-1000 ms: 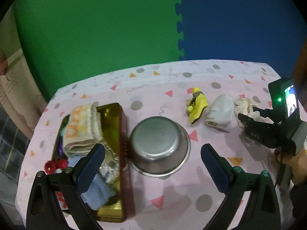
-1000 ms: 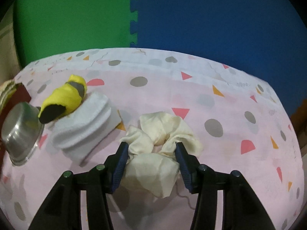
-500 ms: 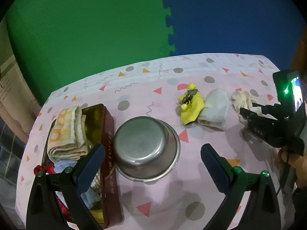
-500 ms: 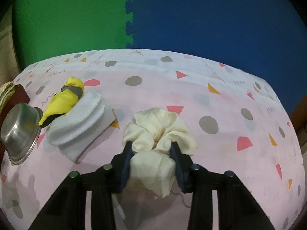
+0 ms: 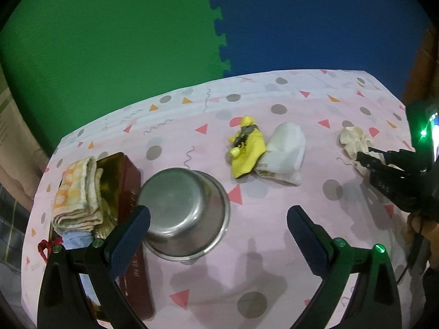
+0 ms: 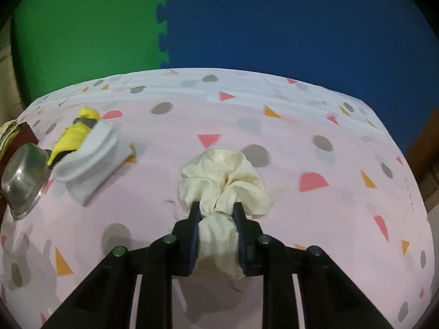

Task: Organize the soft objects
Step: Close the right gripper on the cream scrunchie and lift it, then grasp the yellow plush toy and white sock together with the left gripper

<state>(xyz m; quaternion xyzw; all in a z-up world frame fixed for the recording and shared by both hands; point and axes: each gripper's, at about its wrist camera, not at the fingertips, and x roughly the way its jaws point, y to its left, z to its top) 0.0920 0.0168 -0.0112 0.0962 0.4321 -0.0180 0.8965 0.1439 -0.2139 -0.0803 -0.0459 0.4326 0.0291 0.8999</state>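
Right gripper [image 6: 216, 235]: jaws have just been closing and now pinch the cream scrunchie [image 6: 223, 181] at its near end; the rest of its ruffle bunches ahead of the fingertips on the pink patterned surface [image 6: 315, 142].

Left gripper [image 5: 218, 226]: jaws spread wide, nothing between them, hovering above the surface.

Steel bowl [image 5: 186, 211]: upturned, just ahead of the left finger [image 5: 130, 235].

Red tin [image 5: 131, 175]: left of the bowl, touching it; holds a folded orange-checked towel [image 5: 76, 194] and other cloth items.

Yellow cloth item [image 5: 247, 148]: farther ahead of the left gripper, resting against a folded white towel [image 5: 286, 153] on its right.

Right gripper and scrunchie appear far right in the left wrist view.
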